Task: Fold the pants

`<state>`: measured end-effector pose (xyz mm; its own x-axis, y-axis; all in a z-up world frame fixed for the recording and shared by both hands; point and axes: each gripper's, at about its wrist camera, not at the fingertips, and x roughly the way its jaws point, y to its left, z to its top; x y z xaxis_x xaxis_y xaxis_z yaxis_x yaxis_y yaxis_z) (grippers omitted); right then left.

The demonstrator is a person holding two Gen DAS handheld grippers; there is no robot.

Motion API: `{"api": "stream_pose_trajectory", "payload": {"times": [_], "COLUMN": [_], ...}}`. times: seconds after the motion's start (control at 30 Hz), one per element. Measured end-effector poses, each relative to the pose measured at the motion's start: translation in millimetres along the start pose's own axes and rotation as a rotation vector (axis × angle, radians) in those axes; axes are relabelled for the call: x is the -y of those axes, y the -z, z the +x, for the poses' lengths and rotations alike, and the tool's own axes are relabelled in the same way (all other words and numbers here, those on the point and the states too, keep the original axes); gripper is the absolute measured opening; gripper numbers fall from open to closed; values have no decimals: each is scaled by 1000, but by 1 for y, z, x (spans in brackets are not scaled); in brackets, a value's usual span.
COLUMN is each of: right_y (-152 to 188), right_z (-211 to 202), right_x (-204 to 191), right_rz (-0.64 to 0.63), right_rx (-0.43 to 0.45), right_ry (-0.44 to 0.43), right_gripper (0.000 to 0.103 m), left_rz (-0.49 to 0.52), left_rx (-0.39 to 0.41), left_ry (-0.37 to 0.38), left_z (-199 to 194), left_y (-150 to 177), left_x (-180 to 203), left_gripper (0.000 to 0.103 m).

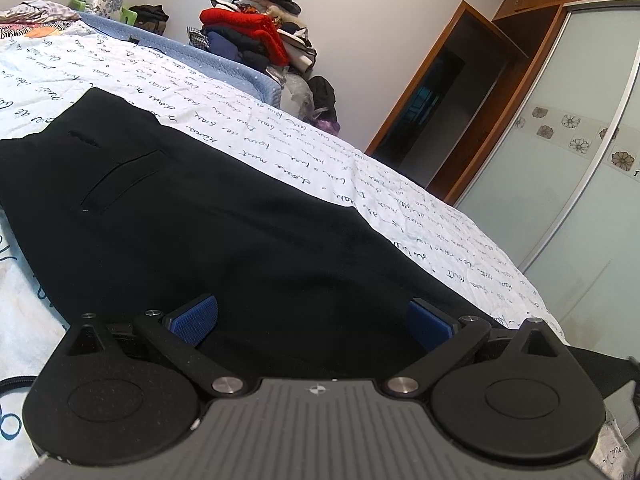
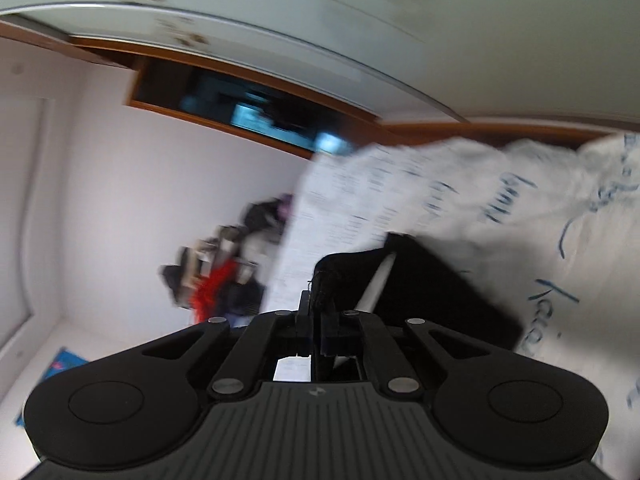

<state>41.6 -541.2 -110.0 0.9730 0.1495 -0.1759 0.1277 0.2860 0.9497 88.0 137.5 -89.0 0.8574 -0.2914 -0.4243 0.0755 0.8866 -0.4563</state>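
Observation:
Black pants (image 1: 192, 208) lie flat on the bed, back pocket up, stretching from the upper left down toward the camera in the left wrist view. My left gripper (image 1: 312, 320) rests low over them, open, its blue pads (image 1: 196, 318) wide apart with cloth lying between but not pinched. In the blurred, rolled right wrist view, my right gripper (image 2: 318, 316) is shut on an edge of the black pants (image 2: 420, 276), which hangs lifted off the bed; a pale strip of inner lining shows along the raised fold.
The bed wears a white sheet with blue script (image 1: 280, 140). A pile of clothes with a red garment (image 1: 256, 32) stands beyond the far edge. A wardrobe with frosted sliding doors (image 1: 560, 160) lines the right side. Folded fabrics (image 1: 36, 20) sit at the far left.

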Motion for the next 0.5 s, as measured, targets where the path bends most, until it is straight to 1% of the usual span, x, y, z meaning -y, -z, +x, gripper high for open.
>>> {"api": "stream_pose_trajectory", "payload": {"times": [0.03,0.07,0.13,0.17,0.2,0.23,0.27,0.37,0.43,0.5], "right_y": [2,5,6,7,8,8,7,0,-13,-25], "right_z": [-8,-12,-15,-12,-11,-12,-7,8,18,28], "right_x": [0,7,44,68,80,76,67,42,21,1], "right_rz": [-3,-6,38,91,117,103,83,61,20,-25], "right_rx": [-2,-12,-48,-66,-55,-41,-42,-51,-64,-76], "right_ry": [-9,16,134,168,132,123,120,42,-6,-31], "right_gripper": [2,2,2,2,1,2,2,2,2,2], "left_rz": [-2,-6,-15,-17,-16,-12,-10,-12,-10,-5], "left_rx": [1,2,4,4,2,1,1,2,2,0], "left_ry": [2,4,11,13,14,11,9,10,9,4], "left_z": [0,0,-1,-1,-1,0,0,0,-1,-1], "left_y": [0,0,0,-1,-1,-1,-1,-1,0,-1], "left_x": [-1,-1,-3,-4,-4,-3,-3,-3,-3,-3], "left_gripper": [102,102,102,102,102,102,102,102,102,102]}}
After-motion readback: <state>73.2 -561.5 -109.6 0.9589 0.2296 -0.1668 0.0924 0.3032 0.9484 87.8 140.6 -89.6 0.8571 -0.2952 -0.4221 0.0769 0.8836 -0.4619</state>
